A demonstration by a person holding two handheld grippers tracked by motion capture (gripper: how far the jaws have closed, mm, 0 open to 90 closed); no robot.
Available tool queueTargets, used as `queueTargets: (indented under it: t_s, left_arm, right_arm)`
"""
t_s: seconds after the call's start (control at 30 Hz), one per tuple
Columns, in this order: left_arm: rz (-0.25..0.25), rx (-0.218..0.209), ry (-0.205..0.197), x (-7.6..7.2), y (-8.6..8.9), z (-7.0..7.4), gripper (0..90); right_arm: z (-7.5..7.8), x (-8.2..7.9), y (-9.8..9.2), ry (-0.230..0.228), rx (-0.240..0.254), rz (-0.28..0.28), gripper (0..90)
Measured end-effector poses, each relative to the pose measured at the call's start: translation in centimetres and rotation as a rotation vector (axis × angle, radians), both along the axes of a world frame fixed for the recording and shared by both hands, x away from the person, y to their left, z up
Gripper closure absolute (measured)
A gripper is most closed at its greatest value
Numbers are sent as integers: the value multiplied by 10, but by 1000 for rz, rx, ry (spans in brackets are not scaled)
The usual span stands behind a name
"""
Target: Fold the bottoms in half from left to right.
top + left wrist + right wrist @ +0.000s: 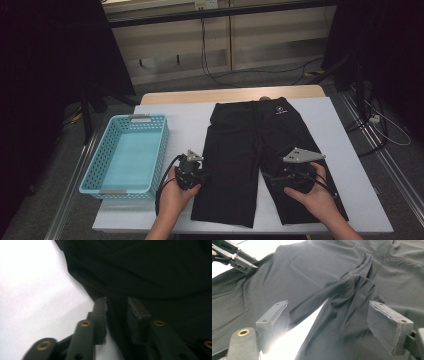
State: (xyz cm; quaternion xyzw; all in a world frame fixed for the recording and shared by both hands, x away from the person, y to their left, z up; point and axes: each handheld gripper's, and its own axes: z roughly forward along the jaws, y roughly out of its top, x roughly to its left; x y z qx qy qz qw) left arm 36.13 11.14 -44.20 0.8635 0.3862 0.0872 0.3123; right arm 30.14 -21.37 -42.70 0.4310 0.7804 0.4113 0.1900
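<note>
Early stage: black shorts [255, 150] flat on the desk [345, 165], first grip just forming, basket [127, 152] empty.

Left of the shorts, turquoise basket standing with nothing in it, so no garment put away yet. Just beside the shorts' left leg edge, left hand-held gripper [116, 306] narrowed around the hem, fabric between the jaws; pads seemingly pressing on the cloth, though dark and blurred there. On the shorts' right leg, near the crotch, right hand-held gripper [328, 315] standing wide, jaws apart over wrinkled fabric, gripping nothing. Shorts spread open, waistband at the far side, no fold made. Judged remaining: securing the second grip, folding the shorts, probably carrying them left into the basket.
</note>
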Motion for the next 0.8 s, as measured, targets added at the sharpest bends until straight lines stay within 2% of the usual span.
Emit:
queueTargets:
  t_s: [0.03, 0.1, 0.13, 0.2, 0.33, 0.53, 0.8]
  left_arm:
    - [2, -8, 9, 0, 0, 0, 761]
    - [7, -42, 48, 0, 1, 0, 870]
    - [8, -42, 50, 0, 1, 0, 890]
    - [12, -39, 61, 0, 0, 2, 892]
    - [6, -73, 78, 1, 2, 7, 896]
    - [-5, -149, 84, 0, 2, 21, 896]
    - [-49, -179, 87, -4, -10, 24, 896]
  right_arm:
    - [0, 1, 1, -2, -3, 2, 189]
    - [0, 2, 3, -3, -5, 2, 188]
    - [0, 3, 4, -5, -4, 4, 187]
    - [0, 4, 4, -4, -2, 1, 186]
    - [1, 9, 4, -3, 12, 0, 185]
    - [0, 18, 5, -2, 10, -6, 184]
    - [-1, 39, 16, 5, 41, -37, 163]
